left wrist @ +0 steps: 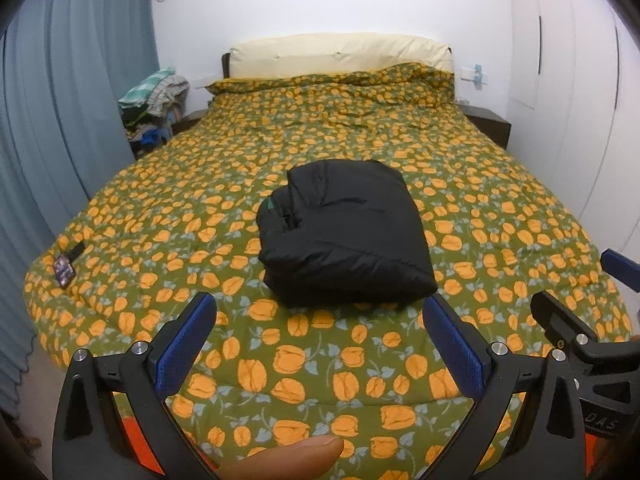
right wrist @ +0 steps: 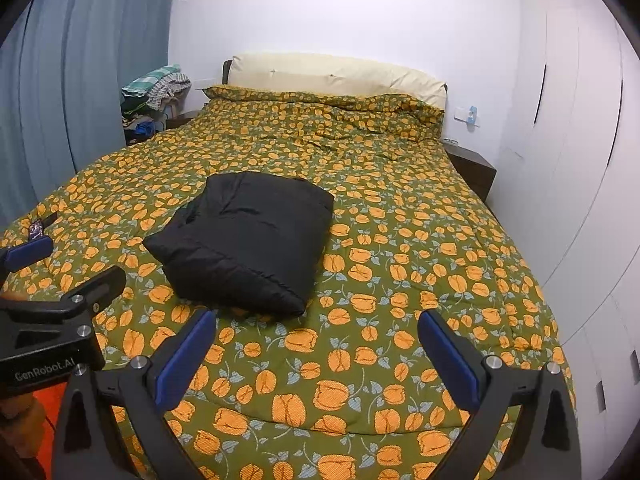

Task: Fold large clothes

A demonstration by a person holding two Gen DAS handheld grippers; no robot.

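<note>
Now a black jacket [left wrist: 344, 236] lies folded into a compact bundle near the middle of a bed [left wrist: 500, 208] covered in a green quilt with orange flowers, likely set there because the flat quilt gives room to fold. Both grippers hover above the foot of the bed, apart from the jacket, which sits just ahead of them. Left gripper [left wrist: 320, 344] is spread wide and holds nothing. Right gripper [right wrist: 316, 352] is also wide open and empty, the jacket ahead and slightly left of it. Folding looks finished.

Both wrist views face the headboard [left wrist: 340, 54] from the bed's foot
</note>
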